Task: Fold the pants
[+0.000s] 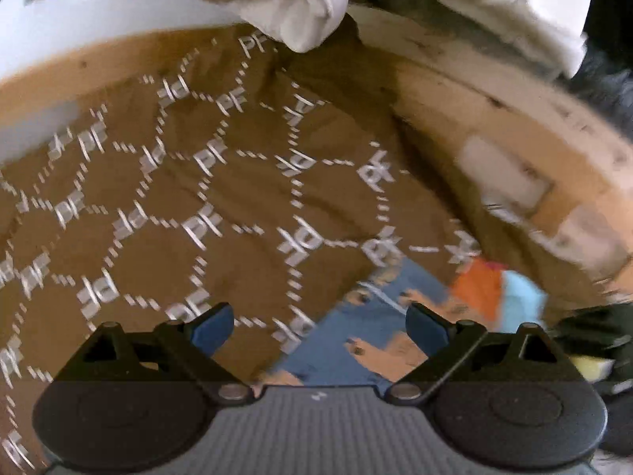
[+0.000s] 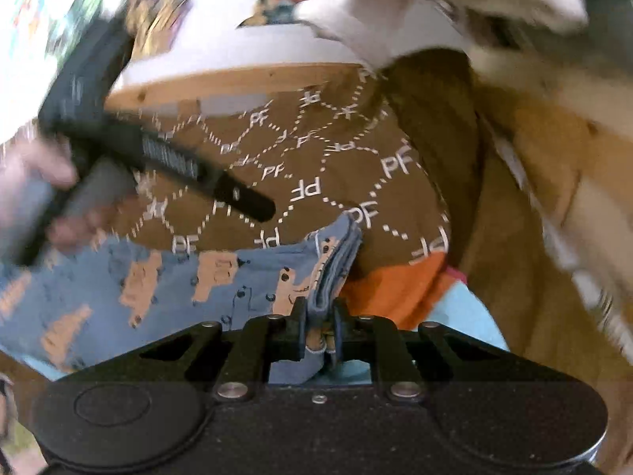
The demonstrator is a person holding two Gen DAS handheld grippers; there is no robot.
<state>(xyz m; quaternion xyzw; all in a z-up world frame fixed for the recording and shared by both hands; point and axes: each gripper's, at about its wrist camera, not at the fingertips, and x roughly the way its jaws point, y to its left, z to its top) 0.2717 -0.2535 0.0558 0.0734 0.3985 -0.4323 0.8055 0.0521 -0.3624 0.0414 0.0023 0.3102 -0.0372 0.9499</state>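
- Right tool point(image 2: 319, 326): its two black fingers are drawn close together and clamp a folded, several-layered edge of the pants point(image 2: 166, 289), a blue garment printed with tan vehicle shapes and small dark dots.
- Pants, right wrist view: the fabric spreads leftward from the clamped edge across the lower left of the frame, lying on a brown cloth point(image 2: 316, 166) patterned with white dashed hexagons and the letters "PF".
- Left tool point(image 1: 319, 326): its blue-tipped fingers stand wide apart with nothing between them, held above the brown cloth point(image 1: 205, 182) and the near corner of the pants point(image 1: 356, 340).
- Left tool, right wrist view: it appears as a dark, motion-blurred bar point(image 2: 166, 154) slanting across the upper left, with the person's hand point(image 2: 35, 182) gripping its handle at the frame edge.
- Beside the pants: an orange fabric patch point(image 2: 391, 289) and a light blue fabric point(image 2: 470, 312) lie just to the right of the clamped edge; whether they are separate garments cannot be told.
- Background: a white cloth point(image 1: 292, 4) hangs over the far rim of a wooden surround point(image 1: 467, 99); a second white cloth point(image 1: 510, 4) lies to its right.
- The surround is possibly a box or crate wall, though blur leaves this uncertain.
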